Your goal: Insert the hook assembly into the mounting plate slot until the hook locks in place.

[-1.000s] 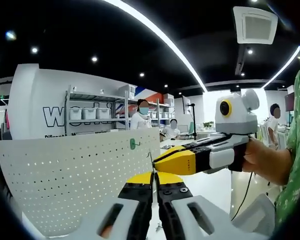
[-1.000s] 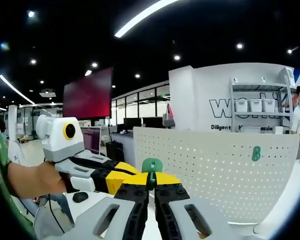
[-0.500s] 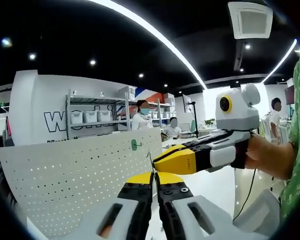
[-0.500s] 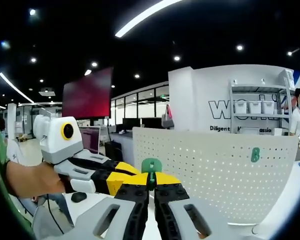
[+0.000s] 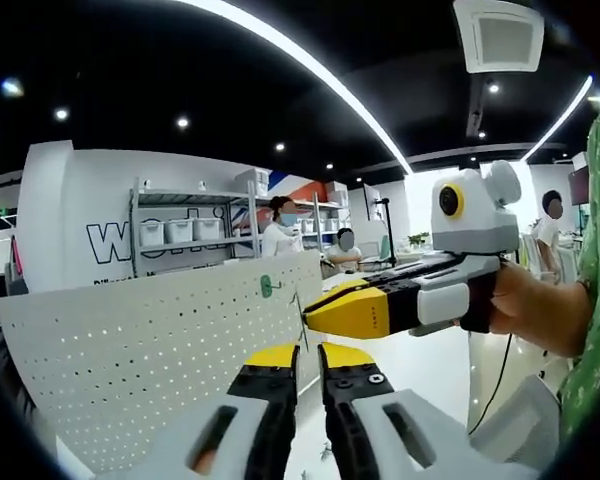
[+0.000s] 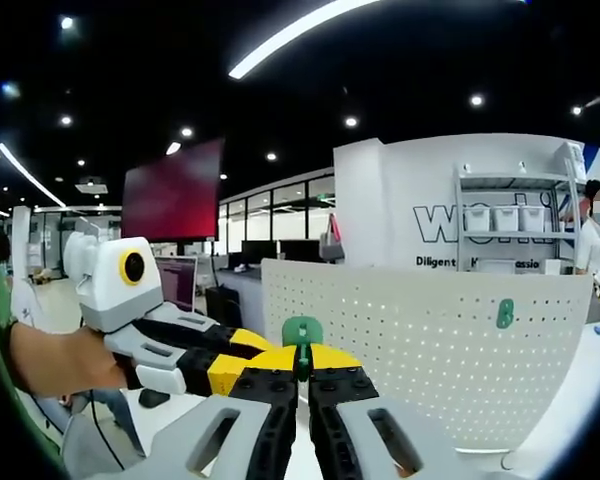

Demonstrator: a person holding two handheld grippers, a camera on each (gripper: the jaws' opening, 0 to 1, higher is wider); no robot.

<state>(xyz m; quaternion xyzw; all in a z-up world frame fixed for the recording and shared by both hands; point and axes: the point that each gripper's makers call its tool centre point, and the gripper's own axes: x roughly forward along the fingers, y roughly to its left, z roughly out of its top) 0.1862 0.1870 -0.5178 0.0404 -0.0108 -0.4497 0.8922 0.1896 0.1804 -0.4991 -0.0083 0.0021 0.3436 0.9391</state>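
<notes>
"Wo" – on white wall [image 6: 450, 215]

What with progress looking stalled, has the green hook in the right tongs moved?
No. The green hook sits just inside the left edge of the pegboard, as before.

a white table [image 6: 580, 390] carries an upright white pegboard [image 6: 420, 340], standing on its top. a small green hook [image 6: 504, 313] hangs on the board's face, near its upper right corner.
</notes>
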